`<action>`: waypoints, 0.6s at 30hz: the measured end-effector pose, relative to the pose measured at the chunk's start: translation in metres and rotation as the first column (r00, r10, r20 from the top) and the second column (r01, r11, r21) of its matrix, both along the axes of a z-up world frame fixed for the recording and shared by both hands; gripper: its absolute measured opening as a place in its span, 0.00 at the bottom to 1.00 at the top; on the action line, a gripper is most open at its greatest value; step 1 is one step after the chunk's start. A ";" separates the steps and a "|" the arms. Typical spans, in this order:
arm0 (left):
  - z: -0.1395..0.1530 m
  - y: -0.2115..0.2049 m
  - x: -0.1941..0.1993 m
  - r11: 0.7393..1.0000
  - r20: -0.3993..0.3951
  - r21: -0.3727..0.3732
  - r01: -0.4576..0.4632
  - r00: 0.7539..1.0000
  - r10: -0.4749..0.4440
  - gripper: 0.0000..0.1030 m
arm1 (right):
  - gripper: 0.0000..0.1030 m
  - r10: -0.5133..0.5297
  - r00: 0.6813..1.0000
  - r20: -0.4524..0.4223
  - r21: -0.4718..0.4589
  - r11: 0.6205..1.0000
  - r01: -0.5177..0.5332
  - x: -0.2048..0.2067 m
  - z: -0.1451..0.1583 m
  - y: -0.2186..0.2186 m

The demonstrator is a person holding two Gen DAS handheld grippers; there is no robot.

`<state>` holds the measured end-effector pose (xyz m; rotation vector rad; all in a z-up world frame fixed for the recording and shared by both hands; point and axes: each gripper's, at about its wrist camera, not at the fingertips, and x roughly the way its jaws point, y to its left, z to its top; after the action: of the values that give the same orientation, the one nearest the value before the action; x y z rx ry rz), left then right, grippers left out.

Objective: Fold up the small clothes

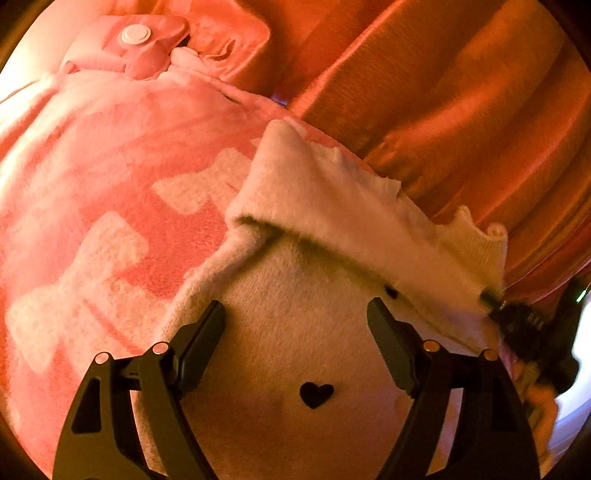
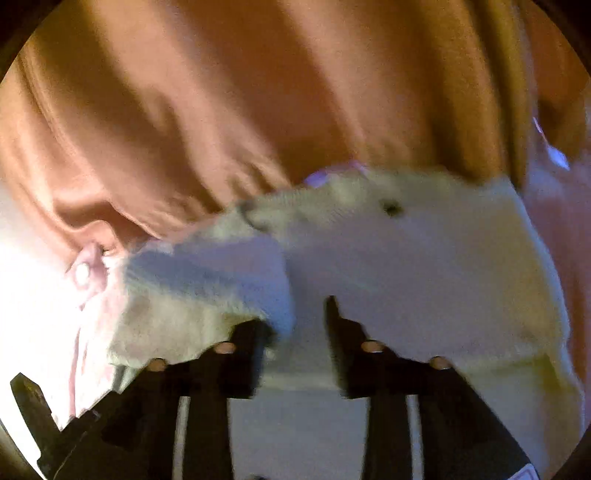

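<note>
a cream knit garment (image 1: 303, 332) is seen spread under the left gripper (image 1: 295, 325), lying partly on a pink blanket (image 1: 92, 192) w/ pale blocky shapes. the left fingers (image 1: 201, 343) are held wide apart above the knit, nothing gripped btwn them. a small black heart (image 1: 316, 394) is printed on the knit just below the gap. the garment's top edge is turned over into a thick fold (image 1: 332, 206) running diagonally to the right, w/ a scalloped hem (image 1: 476, 229) at its far end. that far end is met by the right gripper (image 1: 517, 317), seen at the right edge of the left view; whether cloth is pinched there can't be told from that view.

in the right wrist view, blurred, the garment (image 2: 406, 266) is draped across the right gripper (image 2: 299, 321); its fingers (image 2: 343, 343) are set a narrow gap apart w/ knit lying over and btwn them, but a firm hold can't be confirmed. a dark spot (image 2: 391, 208) shows on the knit near the top.

orange-brown fabric (image 1: 461, 92) in long folds is seen behind the garment in both views. a pink padded piece w/ a white round button (image 1: 136, 34) lies at the top left of the blanket.
</note>
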<state>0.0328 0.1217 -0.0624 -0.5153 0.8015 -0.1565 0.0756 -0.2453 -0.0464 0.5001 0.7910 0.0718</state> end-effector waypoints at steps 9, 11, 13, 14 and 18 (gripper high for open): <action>0.002 0.004 0.033 0.971 -0.061 -0.241 0.003 0.998 -0.018 0.77 | 0.59 -0.024 0.997 -0.068 0.297 0.954 0.043 0.003 -0.032 -0.046; -0.007 0.009 0.050 0.956 -0.110 -0.289 -0.051 0.994 0.020 0.76 | 0.60 -0.046 0.996 -0.070 0.297 0.953 0.065 0.011 -0.031 -0.052; -0.006 0.013 0.061 0.958 -0.082 -0.277 -0.078 0.995 0.057 0.67 | 0.59 -0.062 0.995 -0.083 0.261 0.962 0.082 0.017 -0.031 -0.054; -0.003 0.015 0.065 0.961 -0.064 -0.267 -0.075 0.996 0.060 0.56 | 0.54 -0.061 0.994 -0.092 0.252 0.964 0.082 0.021 -0.032 -0.054; 0.014 0.023 0.071 0.960 0.032 -0.278 -0.030 0.999 0.040 0.27 | 0.09 -0.009 1.000 -0.012 0.226 0.974 0.012 0.020 0.002 -0.050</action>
<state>0.1038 0.1451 -0.0481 -0.7889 0.7376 -0.2474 0.0954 -0.2954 -0.0440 0.7214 0.7954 0.1509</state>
